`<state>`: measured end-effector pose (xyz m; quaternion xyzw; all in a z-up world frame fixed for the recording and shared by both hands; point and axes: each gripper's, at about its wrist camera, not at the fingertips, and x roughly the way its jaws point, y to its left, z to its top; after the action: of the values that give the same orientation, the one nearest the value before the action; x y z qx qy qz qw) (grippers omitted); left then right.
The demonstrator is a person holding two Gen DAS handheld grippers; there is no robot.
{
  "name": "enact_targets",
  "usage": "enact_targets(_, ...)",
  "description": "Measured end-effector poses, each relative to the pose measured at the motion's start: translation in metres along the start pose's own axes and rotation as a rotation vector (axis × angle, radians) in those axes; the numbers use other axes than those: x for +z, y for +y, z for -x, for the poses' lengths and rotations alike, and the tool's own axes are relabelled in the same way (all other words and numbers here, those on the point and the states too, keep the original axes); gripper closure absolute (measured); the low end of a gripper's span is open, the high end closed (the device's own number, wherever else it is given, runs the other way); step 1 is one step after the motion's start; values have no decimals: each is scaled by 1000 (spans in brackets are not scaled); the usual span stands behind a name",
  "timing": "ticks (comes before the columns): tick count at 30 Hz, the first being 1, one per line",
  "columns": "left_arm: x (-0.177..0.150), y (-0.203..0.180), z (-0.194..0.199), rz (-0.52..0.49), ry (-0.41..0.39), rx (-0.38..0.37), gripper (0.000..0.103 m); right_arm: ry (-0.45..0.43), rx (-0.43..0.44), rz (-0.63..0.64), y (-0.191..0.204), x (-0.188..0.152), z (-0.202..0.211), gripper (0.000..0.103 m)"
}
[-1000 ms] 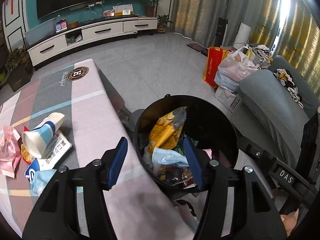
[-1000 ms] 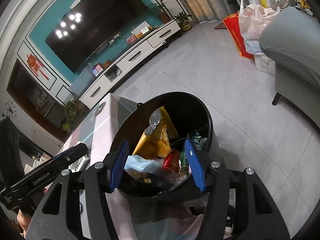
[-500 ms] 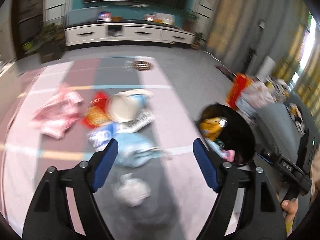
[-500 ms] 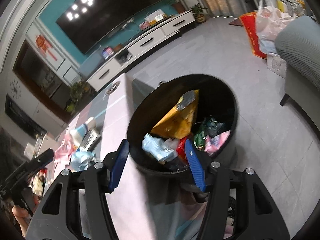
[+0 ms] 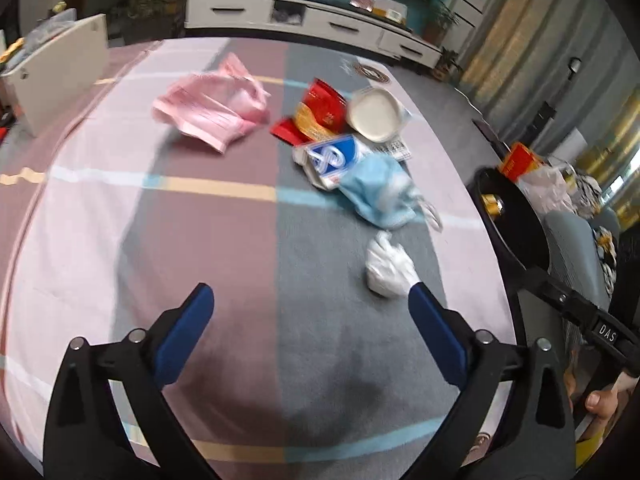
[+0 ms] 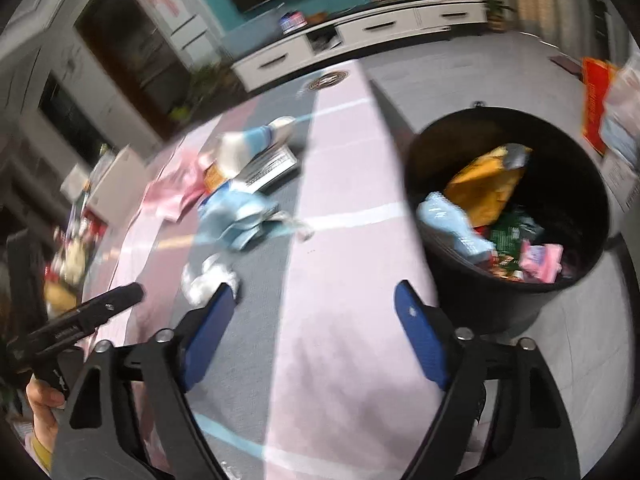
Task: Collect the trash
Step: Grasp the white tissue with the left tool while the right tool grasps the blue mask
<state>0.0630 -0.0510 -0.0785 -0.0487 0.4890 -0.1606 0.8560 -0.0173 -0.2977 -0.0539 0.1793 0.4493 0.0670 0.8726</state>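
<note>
My right wrist view is smeared with motion blur, so the items at its far left edge are unreadable. In my left wrist view the black trash bin [image 5: 516, 220] is cut off by the frame's dark right border and its contents are mostly hidden; only a yellow scrap shows inside.

Working left to right across the table [image 5: 120, 220] in the left view: a pink plastic bag [image 5: 212, 108] lies far from my tools; a red and yellow snack wrapper [image 5: 320, 114] sits beside a white cup [image 5: 376, 114] lying on its side; below them a blue and white packet [image 5: 332, 158] touches a crumpled light blue cloth [image 5: 380, 190]; nearest, a crumpled white tissue [image 5: 388, 266] lies just beyond the right finger's tip.

My left gripper [image 5: 310, 304] is empty, its jaws spreading wide, above bare cloth. The tissue sits ahead and to its right, outside the gap.

My right gripper [image 6: 314, 300] is likewise empty and opening. The tissue [image 6: 208, 278] lies against its left finger's tip, the bin [image 6: 508, 216] to the right off the table's edge, holding wrappers.
</note>
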Motion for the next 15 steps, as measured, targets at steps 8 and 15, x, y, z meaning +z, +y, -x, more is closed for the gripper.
enact_targets(8, 4, -41, -25, -77, -13, -60, 4, -37, -89, -29, -9, 5, 10, 15)
enact_targets(15, 8, -50, -52, -69, 30, -71, 47, -45, -101, -7, -7, 8, 13, 15)
